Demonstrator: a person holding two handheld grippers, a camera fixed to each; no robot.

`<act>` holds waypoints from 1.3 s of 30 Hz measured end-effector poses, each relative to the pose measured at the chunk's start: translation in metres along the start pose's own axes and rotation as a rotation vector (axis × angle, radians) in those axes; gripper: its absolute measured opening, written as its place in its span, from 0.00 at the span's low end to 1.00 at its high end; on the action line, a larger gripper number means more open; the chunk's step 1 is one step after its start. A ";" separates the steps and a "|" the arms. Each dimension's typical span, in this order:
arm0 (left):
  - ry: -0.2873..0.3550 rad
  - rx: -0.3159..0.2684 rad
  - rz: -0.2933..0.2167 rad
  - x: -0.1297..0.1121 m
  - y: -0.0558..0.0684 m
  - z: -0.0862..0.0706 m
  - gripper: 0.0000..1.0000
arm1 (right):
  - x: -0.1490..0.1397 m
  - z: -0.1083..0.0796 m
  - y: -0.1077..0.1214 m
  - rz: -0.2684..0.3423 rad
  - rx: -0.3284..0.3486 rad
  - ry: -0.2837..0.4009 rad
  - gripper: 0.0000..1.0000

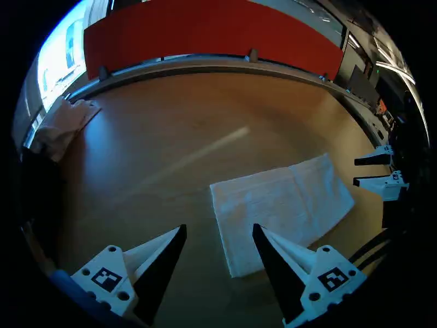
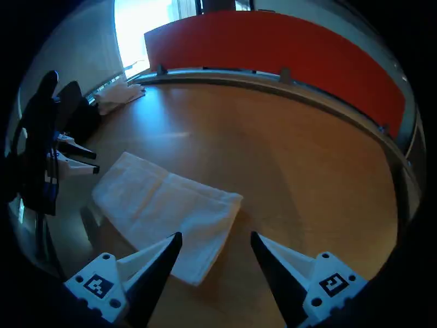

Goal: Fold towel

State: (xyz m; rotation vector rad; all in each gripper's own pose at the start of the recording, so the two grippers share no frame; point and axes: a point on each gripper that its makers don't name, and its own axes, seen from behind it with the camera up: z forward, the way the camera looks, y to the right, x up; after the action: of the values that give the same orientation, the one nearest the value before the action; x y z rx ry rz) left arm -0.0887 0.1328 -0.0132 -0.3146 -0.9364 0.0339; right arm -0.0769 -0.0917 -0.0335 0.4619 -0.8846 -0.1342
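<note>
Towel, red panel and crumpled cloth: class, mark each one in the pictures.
towel (image 1: 284, 210), left gripper view, middle of its top surface.
red panel (image 1: 218, 33), left gripper view, centre of its face.
crumpled cloth (image 1: 63, 126), left gripper view, middle of the heap.

You face a wooden table (image 1: 164, 126) edged by a grey rail (image 1: 218, 61); a red screen (image 1: 218, 30) stands behind it; a window (image 2: 143, 27) glares bright.

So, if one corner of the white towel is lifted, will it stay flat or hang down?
Probably floppy: the towel lies limp in folded layers on the wooden table, so a lifted corner would likely droop. On that smooth top it may slide when pushed.
</note>
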 end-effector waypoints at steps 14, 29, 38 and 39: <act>0.038 0.025 0.000 -0.022 -0.004 -0.031 0.89 | -0.022 -0.030 -0.007 -0.011 -0.003 0.007 0.97; 0.097 0.027 -0.002 -0.037 -0.003 -0.055 0.89 | -0.033 -0.047 -0.015 -0.026 -0.005 0.033 0.97; 0.146 0.033 -0.008 -0.037 -0.005 -0.063 0.89 | -0.034 -0.041 -0.022 -0.070 0.002 0.067 0.97; 0.153 0.034 -0.008 -0.037 -0.005 -0.064 0.89 | -0.034 -0.040 -0.023 -0.075 0.002 0.072 0.97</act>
State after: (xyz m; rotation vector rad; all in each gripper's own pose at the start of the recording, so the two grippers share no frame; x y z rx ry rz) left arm -0.0607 0.1057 -0.0756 -0.2777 -0.7850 0.0183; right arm -0.0660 -0.0885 -0.0897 0.4994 -0.7972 -0.1839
